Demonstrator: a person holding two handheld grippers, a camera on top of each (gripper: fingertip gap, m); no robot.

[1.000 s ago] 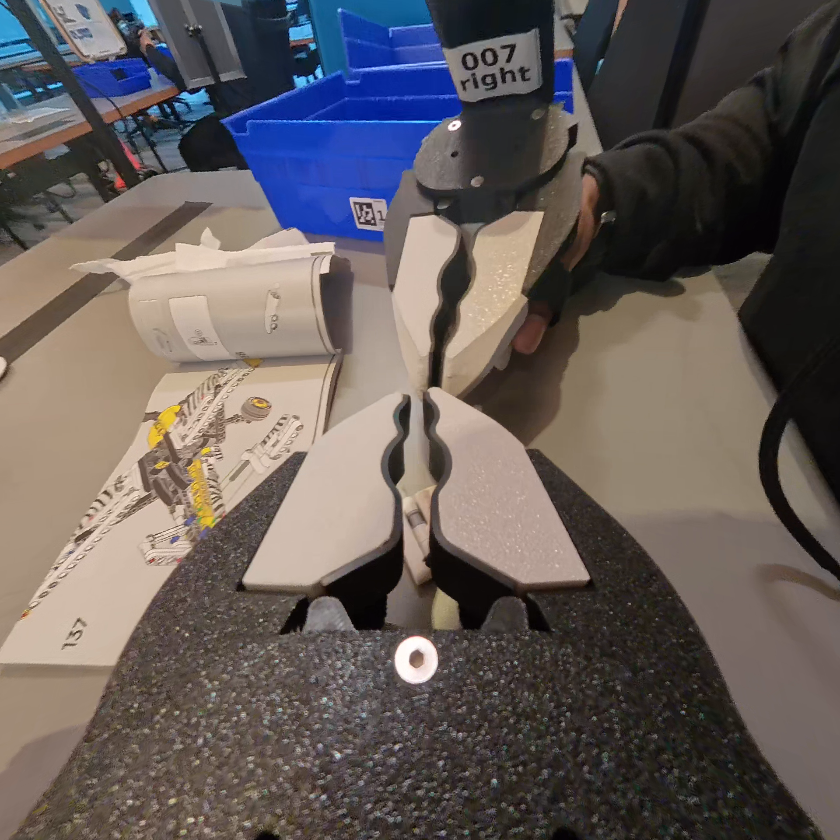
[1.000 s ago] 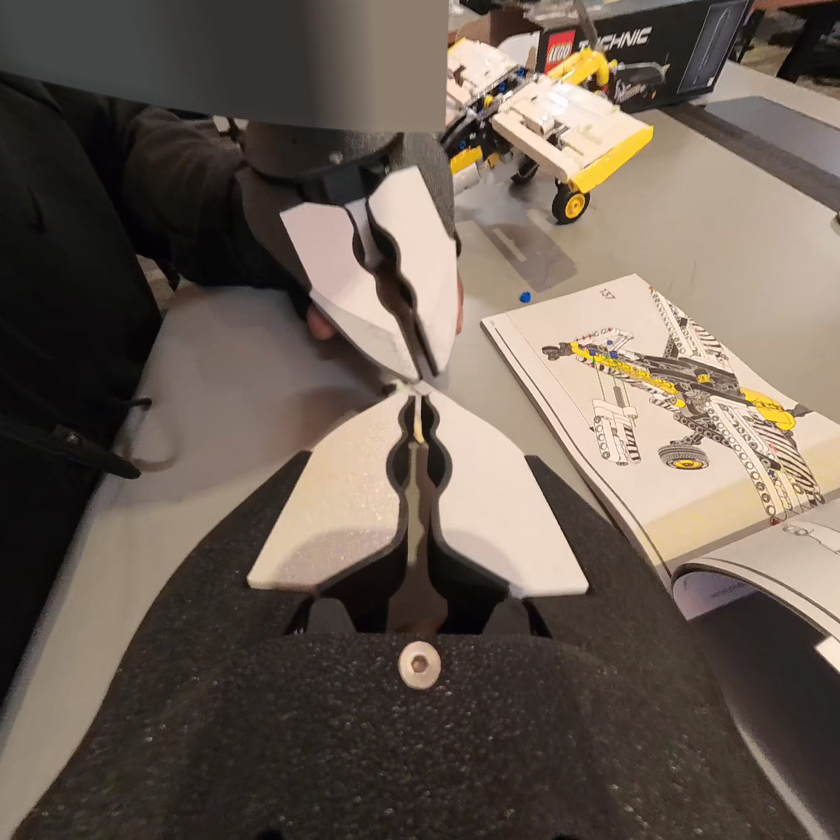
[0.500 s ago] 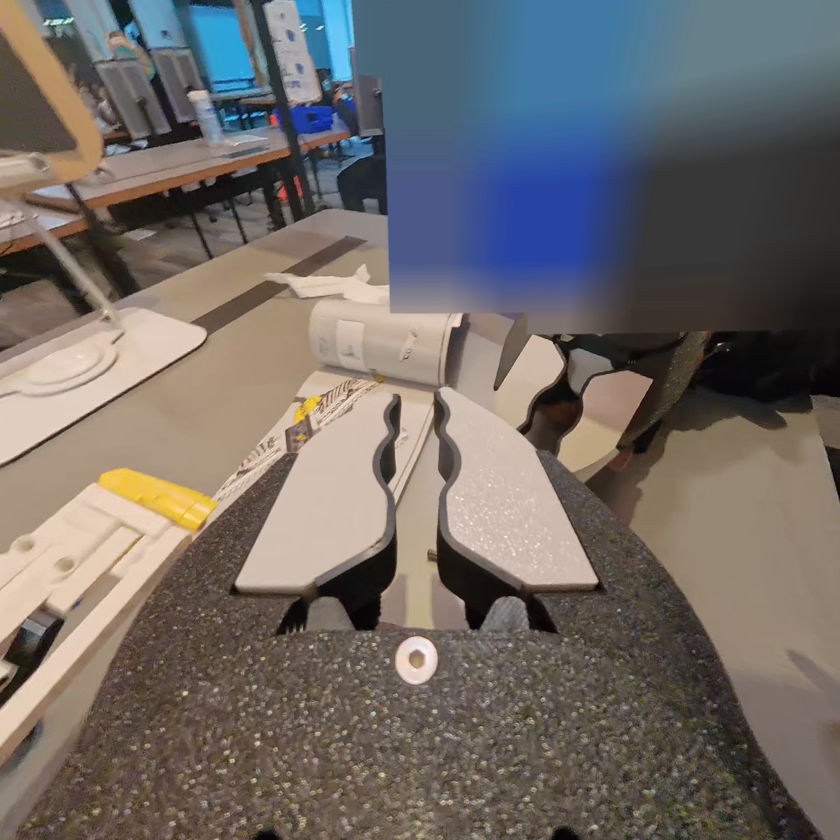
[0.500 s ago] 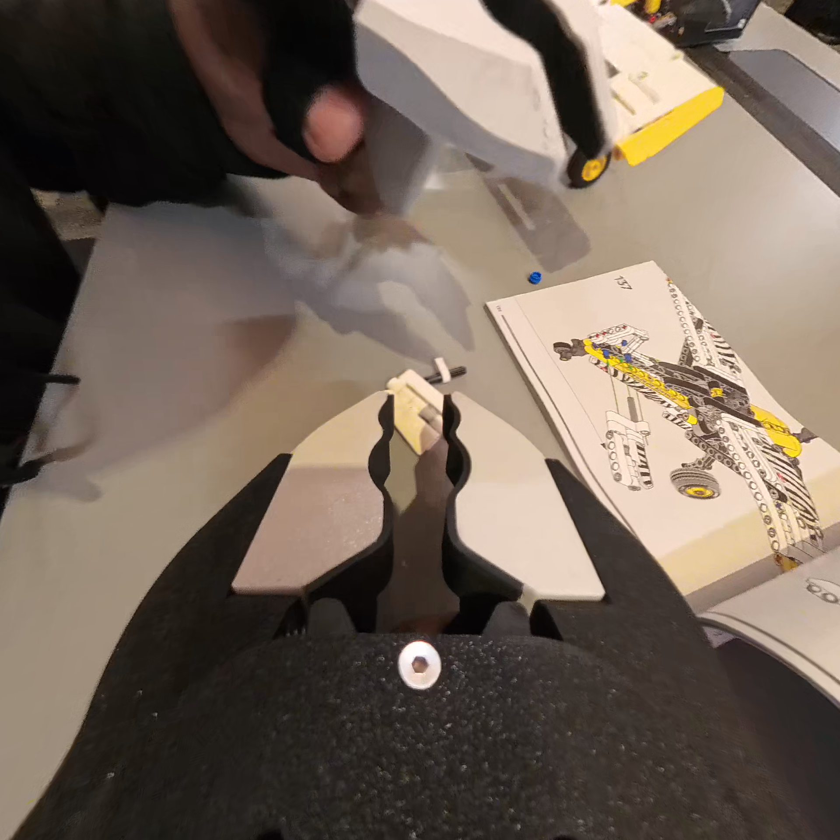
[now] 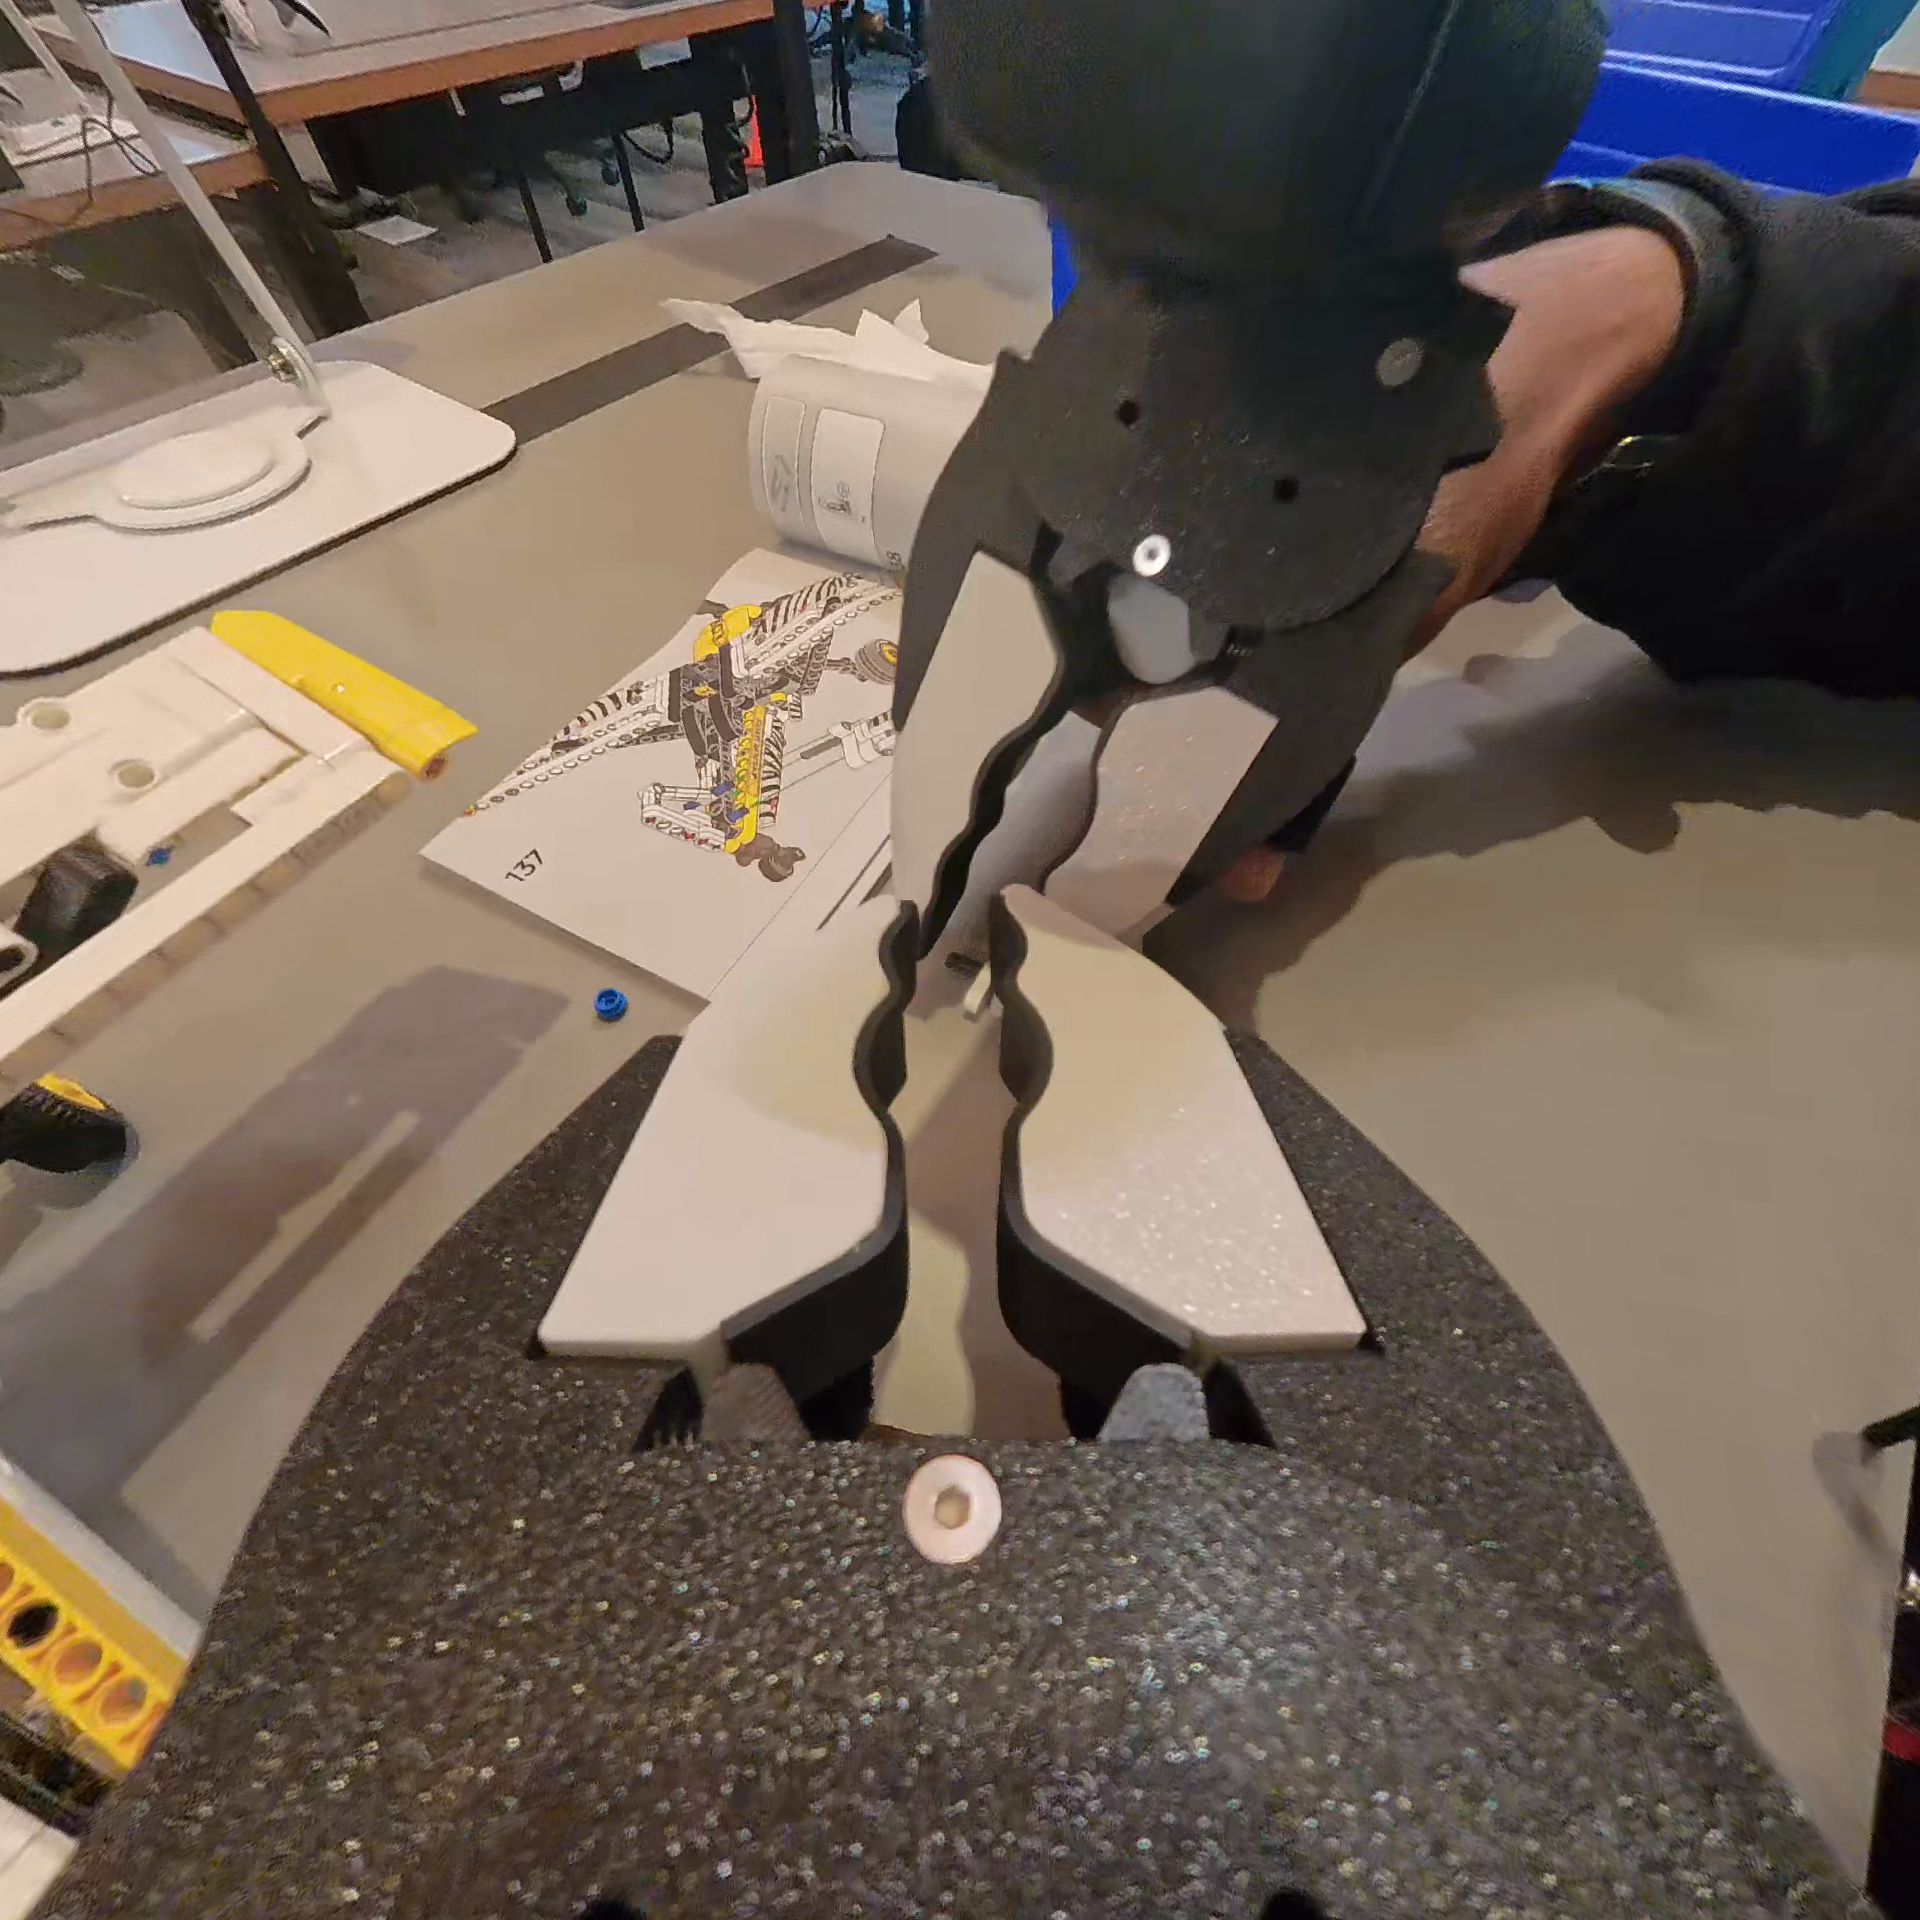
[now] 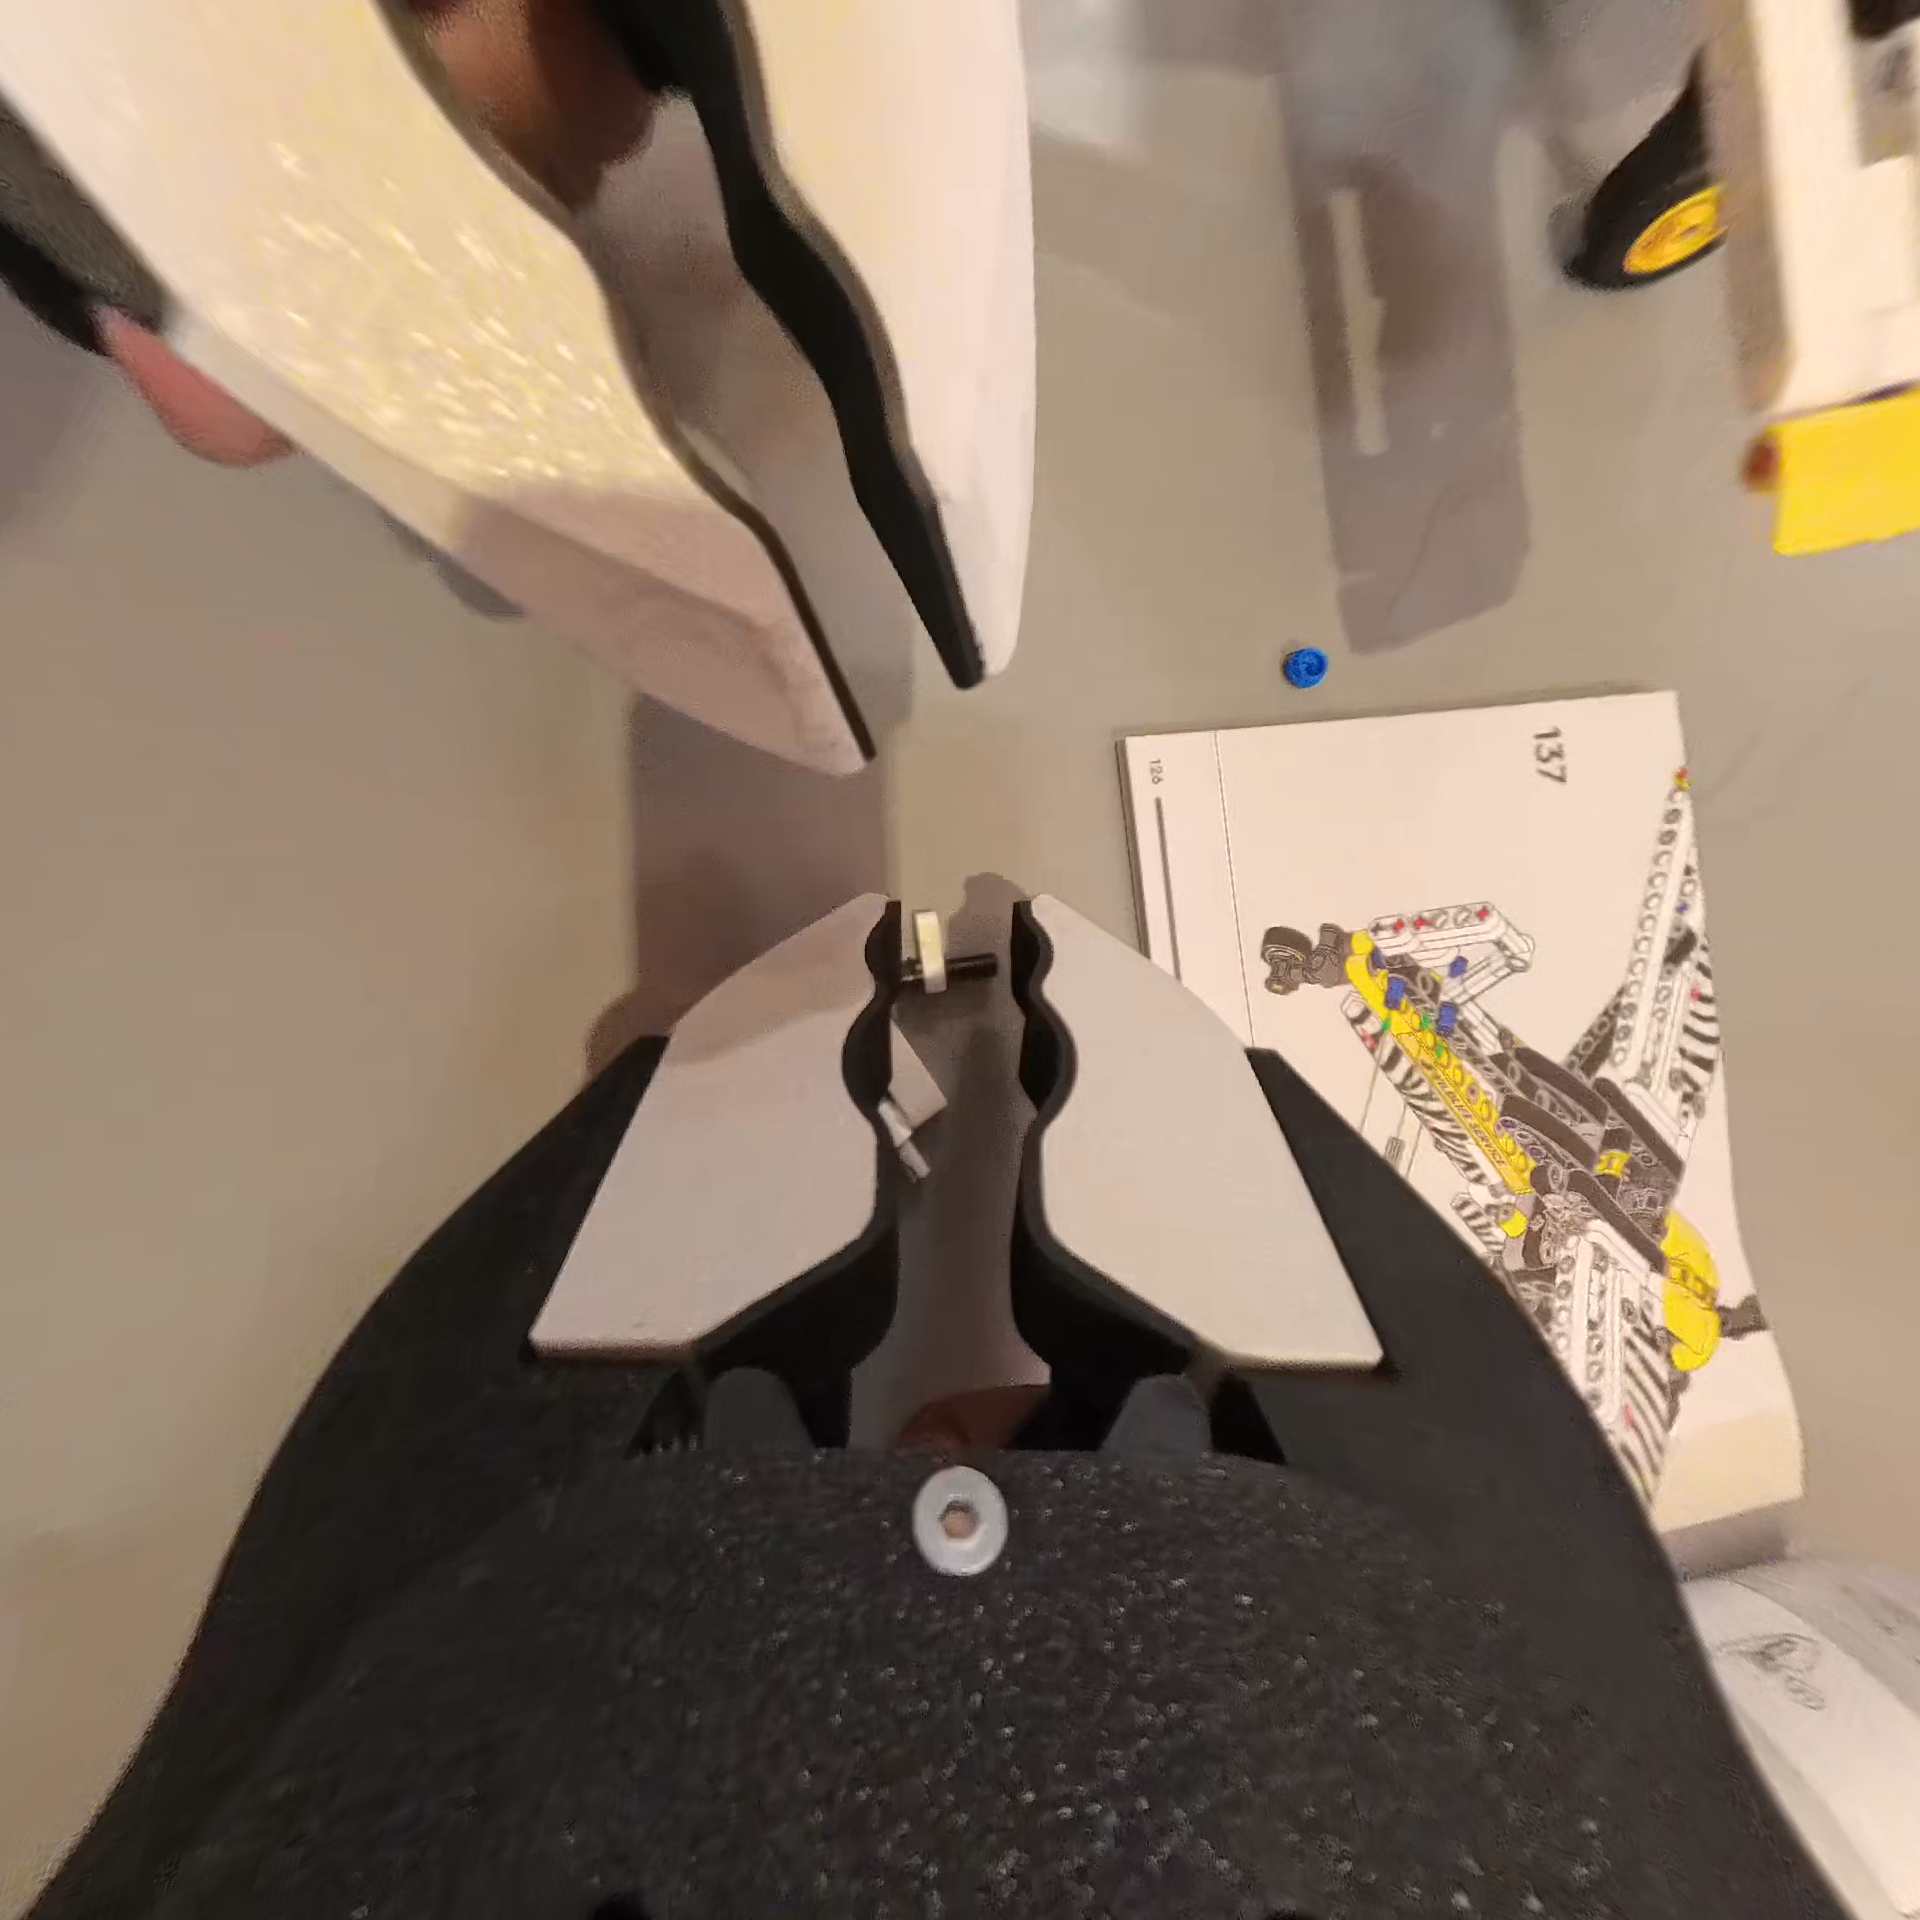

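Right wrist view: the right claw [image 6: 951, 914] points down at the table [image 6: 312, 935] with its two wavy-edged grey fingers apart. Between the tips lies a small white disc on a thin black pin [image 6: 940, 961]. The pin's left end sits against the left finger's dark inner edge, while its right end stops short of the other finger. A pale flat piece [image 6: 914, 1117] shows deeper in the gap, half hidden by the left finger, and what it is cannot be made out. The left claw [image 6: 914, 707] hangs blurred above, its fingers parted and bare. In the left wrist view its own tips hide most of the pin. To the right lie a tiny blue round stud [image 6: 1304, 667] and an open instruction booklet [image 6: 1403, 831] of smooth paper, its far pages curled. The yellow-and-white brick model [image 6: 1829, 312] is cut off at the edge
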